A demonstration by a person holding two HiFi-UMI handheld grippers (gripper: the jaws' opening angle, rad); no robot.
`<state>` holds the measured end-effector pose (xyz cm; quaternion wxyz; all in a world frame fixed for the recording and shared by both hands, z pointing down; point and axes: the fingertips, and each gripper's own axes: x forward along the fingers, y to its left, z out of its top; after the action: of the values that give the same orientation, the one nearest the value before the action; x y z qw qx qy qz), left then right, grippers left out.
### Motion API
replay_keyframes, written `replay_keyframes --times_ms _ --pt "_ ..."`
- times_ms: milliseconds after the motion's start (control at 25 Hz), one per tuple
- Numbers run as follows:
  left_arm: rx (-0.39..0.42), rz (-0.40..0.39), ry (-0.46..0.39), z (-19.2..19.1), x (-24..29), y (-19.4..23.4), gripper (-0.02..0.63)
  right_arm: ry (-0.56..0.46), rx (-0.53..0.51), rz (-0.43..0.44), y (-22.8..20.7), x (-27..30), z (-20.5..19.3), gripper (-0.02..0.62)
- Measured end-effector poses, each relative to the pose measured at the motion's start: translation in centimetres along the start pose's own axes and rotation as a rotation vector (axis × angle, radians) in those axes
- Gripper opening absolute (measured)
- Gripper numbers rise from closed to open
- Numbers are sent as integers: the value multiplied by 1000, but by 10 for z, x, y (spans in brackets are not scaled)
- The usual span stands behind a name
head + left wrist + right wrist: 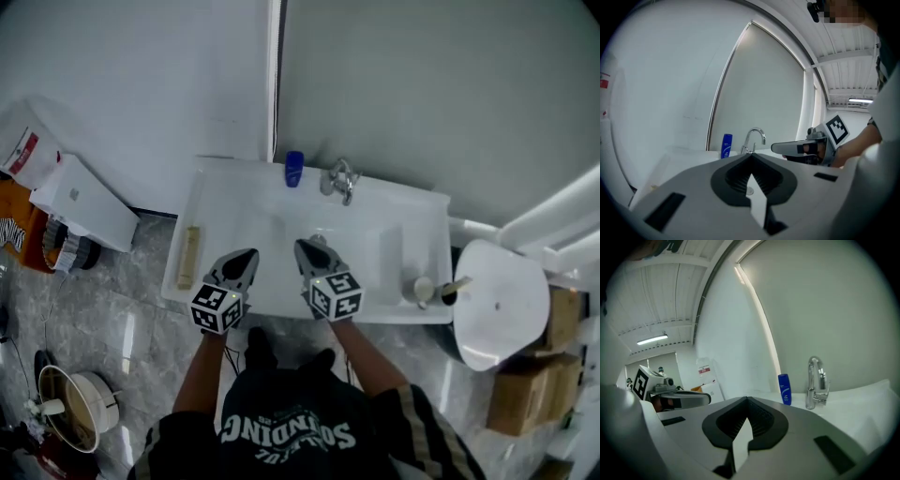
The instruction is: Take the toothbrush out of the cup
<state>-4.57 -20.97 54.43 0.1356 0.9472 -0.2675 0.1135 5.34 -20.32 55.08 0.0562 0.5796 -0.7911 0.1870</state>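
A white cup stands on the right rim of the white sink, with a pale toothbrush leaning out of it to the right. Both grippers hover over the sink's front edge, well left of the cup. My left gripper is shut and empty, and so is my right gripper. In the left gripper view the shut jaws point toward the faucet, with the right gripper beside them. In the right gripper view the jaws are shut with nothing in them; neither gripper view shows the cup.
A chrome faucet and a blue bottle stand at the sink's back edge. A wooden strip lies on the left rim. A white round fixture sits to the right, white boxes to the left.
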Motion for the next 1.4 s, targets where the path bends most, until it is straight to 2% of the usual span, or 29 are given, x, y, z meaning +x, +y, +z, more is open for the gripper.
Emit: replay_keyframes --times_ms 160,600,1080,1240,1400 --pt "29 -64 -14 10 23 -34 -2 -35 -17 -54 -25 -35 4 -2" --pt "88 -193 23 18 86 -110 -2 -100 41 -219 -107 -122 -4 -2" --pt "152 -425 54 12 175 -253 -2 -140 90 -546 -242 -295 -34 -2" --pt "162 -462 63 8 191 -286 -2 -156 119 -650 -276 -343 -48 -2" --pt "167 -463 73 4 196 -299 -2 -140 125 -777 -311 -377 -64 -2"
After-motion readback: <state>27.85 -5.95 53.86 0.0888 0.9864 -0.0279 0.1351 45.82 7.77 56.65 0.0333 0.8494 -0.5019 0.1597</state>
